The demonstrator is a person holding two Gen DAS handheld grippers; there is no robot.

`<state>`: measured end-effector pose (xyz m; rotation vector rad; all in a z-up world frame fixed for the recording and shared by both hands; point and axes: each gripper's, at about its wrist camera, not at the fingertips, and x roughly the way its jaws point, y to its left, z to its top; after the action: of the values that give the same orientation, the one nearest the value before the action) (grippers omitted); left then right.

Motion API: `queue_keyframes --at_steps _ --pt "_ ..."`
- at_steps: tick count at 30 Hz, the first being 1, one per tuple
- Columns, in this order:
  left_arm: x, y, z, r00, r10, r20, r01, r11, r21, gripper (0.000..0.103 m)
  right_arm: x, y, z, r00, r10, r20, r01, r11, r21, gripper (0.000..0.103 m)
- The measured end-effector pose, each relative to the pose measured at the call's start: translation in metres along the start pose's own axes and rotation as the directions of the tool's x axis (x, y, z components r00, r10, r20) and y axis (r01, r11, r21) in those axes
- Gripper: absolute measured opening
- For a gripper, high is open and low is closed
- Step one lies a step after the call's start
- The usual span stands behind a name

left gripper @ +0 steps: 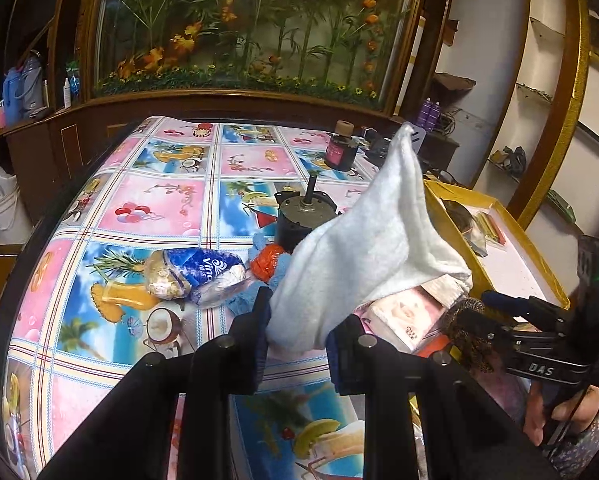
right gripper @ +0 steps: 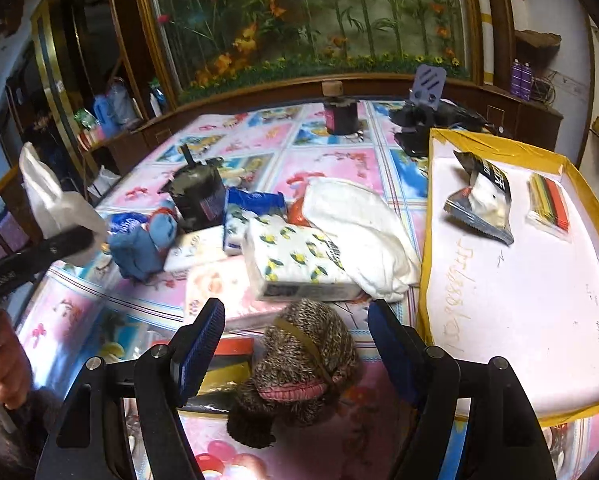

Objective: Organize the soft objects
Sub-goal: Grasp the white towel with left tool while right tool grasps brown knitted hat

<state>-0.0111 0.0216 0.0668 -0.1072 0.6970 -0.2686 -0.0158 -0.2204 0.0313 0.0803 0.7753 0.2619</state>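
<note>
Left wrist view: the left claw is clenched on a white fleecy sock, holding it up above the worktop with its patterned oilcloth. In the right wrist view, the right claw stands released astride a brown knitted sock bundle lying on the near worktop, left of the yellow-rimmed white tray.

Flower mural above dark wooden cabinets.
</note>
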Motion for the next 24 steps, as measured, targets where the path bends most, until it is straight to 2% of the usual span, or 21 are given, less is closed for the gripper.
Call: queue_keyframes --at_steps 2,3,4,7,10,14,17,24 --pt "0.0 -0.001 0.0 1.0 0.001 0.002 -0.001 1.0 0.004 0.022 0.007 -0.003 -0.001 0.999 -0.006 -0.035 0.006 1.0 0.006 0.062" --pt "0.0 -0.001 0.0 1.0 0.001 0.002 -0.001 1.0 0.005 0.022 0.01 -0.005 -0.002 0.999 -0.004 -0.048 0.004 1.0 0.014 0.05" --pt "0.0 -0.001 0.0 1.0 0.002 0.002 -0.002 1.0 0.004 0.022 0.01 -0.008 -0.002 0.999 -0.002 -0.053 0.003 1.0 0.021 0.048" --pt "0.0 -0.001 0.0 1.0 0.004 -0.001 -0.004 1.0 0.003 0.022 0.007 -0.009 -0.002 0.999 0.013 -0.046 -0.012 1.0 0.026 0.045" --pt "0.0 -0.001 -0.001 1.0 0.008 -0.001 -0.008 1.0 -0.001 0.022 -0.004 -0.012 -0.002 0.997 0.081 0.012 -0.082 0.995 0.049 0.045" --pt "0.0 -0.001 -0.001 1.0 0.013 -0.005 -0.013 1.0 0.003 0.022 -0.016 -0.004 -0.001 0.99 0.115 0.076 -0.116 0.993 0.016 0.045" --pt "0.0 0.0 -0.001 1.0 0.013 -0.007 -0.013 1.0 0.0 0.022 -0.022 -0.004 0.001 0.987 0.115 0.108 -0.118 0.993 0.02 0.045" --pt "0.0 0.001 -0.001 1.0 0.014 -0.007 -0.014 1.0 -0.001 0.022 -0.024 -0.006 0.002 0.984 0.128 0.122 -0.133 0.991 0.033 0.045"
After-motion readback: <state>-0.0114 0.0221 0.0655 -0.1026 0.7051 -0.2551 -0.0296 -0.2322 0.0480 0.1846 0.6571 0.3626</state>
